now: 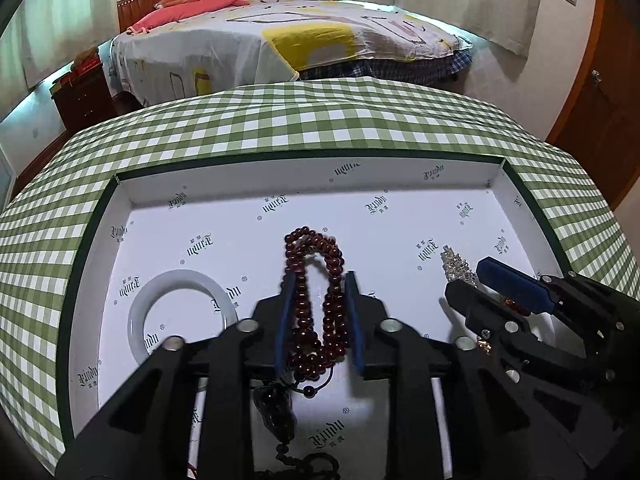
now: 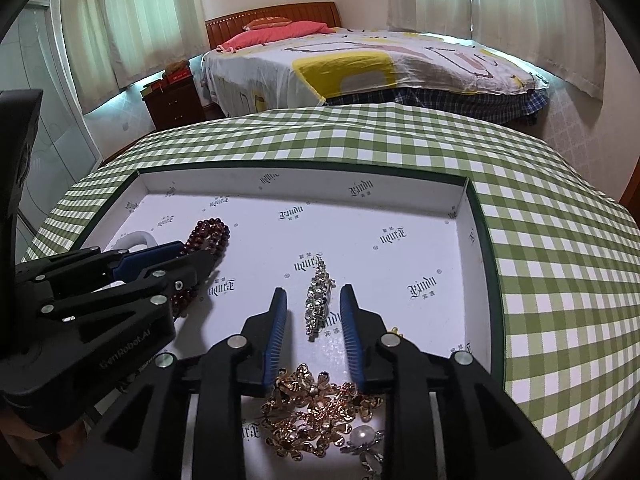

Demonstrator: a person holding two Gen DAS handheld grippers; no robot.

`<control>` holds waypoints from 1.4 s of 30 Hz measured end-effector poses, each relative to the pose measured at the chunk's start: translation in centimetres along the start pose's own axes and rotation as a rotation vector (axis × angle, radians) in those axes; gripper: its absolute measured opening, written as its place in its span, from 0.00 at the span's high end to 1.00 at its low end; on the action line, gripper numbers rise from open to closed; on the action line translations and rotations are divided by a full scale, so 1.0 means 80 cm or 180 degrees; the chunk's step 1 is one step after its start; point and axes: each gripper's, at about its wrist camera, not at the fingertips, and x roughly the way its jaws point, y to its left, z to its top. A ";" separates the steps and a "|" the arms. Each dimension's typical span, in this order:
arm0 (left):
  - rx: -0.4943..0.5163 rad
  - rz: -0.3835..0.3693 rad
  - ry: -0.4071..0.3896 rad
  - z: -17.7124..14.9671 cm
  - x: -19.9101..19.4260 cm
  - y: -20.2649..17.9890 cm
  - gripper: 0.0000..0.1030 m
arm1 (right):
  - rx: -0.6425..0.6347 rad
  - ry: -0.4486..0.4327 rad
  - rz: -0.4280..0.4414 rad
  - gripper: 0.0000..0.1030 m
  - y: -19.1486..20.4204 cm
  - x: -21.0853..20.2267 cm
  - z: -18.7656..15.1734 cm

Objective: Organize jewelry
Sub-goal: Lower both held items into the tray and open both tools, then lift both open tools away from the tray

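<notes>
A shallow white box (image 1: 280, 184) with a dark green rim lies on the checked table; it also shows in the right wrist view (image 2: 304, 184). In it lie a dark red bead necklace (image 1: 316, 296), a white bangle (image 1: 176, 312), a rhinestone clip (image 2: 317, 300), a gold flower piece (image 2: 316, 412) and a pearl brooch (image 2: 362, 438). My left gripper (image 1: 320, 280) is open, its fingers on either side of the bead necklace. My right gripper (image 2: 314, 292) is open, its fingers on either side of the rhinestone clip. The right gripper shows in the left wrist view (image 1: 472, 280).
The table wears a green and white checked cloth (image 1: 320, 120). Behind it stands a bed (image 1: 288, 40) with a pink pillow and a dark wooden nightstand (image 1: 80, 96). A wooden door (image 1: 600, 100) is at the right. Curtains hang along the walls.
</notes>
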 end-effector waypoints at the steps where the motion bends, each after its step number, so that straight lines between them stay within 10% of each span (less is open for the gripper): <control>1: -0.0007 -0.0001 -0.0010 0.000 -0.001 0.000 0.69 | -0.0002 -0.0005 0.0001 0.71 0.001 0.000 0.000; 27: -0.0021 0.0092 -0.0279 -0.007 -0.044 0.012 0.28 | 0.0053 -0.0306 -0.0144 0.46 -0.007 -0.046 0.001; 42: -0.0158 0.0206 -0.0930 -0.038 -0.156 0.013 0.26 | 0.0010 -0.0662 -0.0281 0.37 -0.003 -0.141 -0.027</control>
